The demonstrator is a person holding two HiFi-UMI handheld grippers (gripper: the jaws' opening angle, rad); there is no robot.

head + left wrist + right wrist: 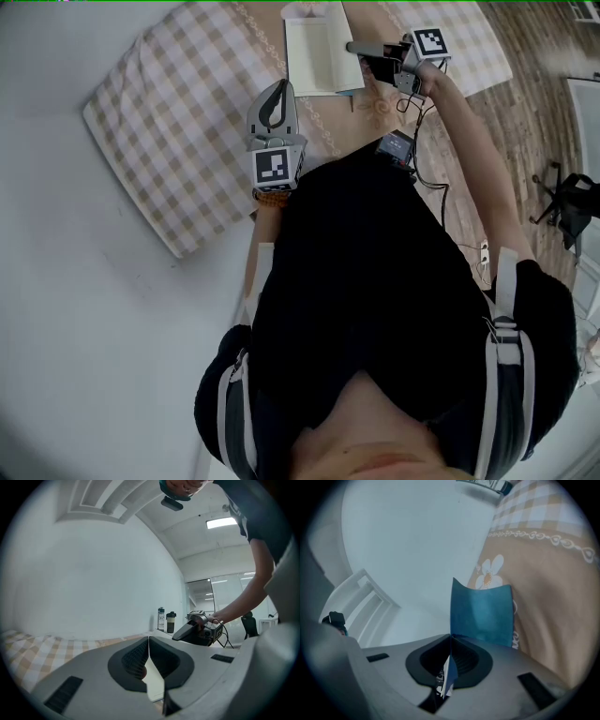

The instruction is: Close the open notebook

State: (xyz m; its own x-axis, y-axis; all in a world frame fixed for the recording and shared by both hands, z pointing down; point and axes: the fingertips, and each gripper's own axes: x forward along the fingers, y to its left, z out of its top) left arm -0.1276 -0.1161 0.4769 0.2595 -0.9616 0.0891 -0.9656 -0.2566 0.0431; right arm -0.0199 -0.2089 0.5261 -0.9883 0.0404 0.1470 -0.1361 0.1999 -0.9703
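Note:
The open notebook (314, 52) lies on the table at the top of the head view, its white page facing up. My right gripper (354, 47) reaches in from the right and is shut on the notebook's blue cover (480, 611), which stands up off the table just past the jaws (450, 637). My left gripper (281, 86) lies near the notebook's near left corner, jaws shut (148, 639) with nothing seen between them. In the left gripper view a strip of white page (154, 686) shows below the jaws, and the right gripper (176, 637) is at the right.
A checked and tan floral tablecloth (178, 122) covers the table, which ends at a white wall on the left. Two bottles (165, 620) stand at the table's far end. A black chair (567, 202) is on the wooden floor at the right.

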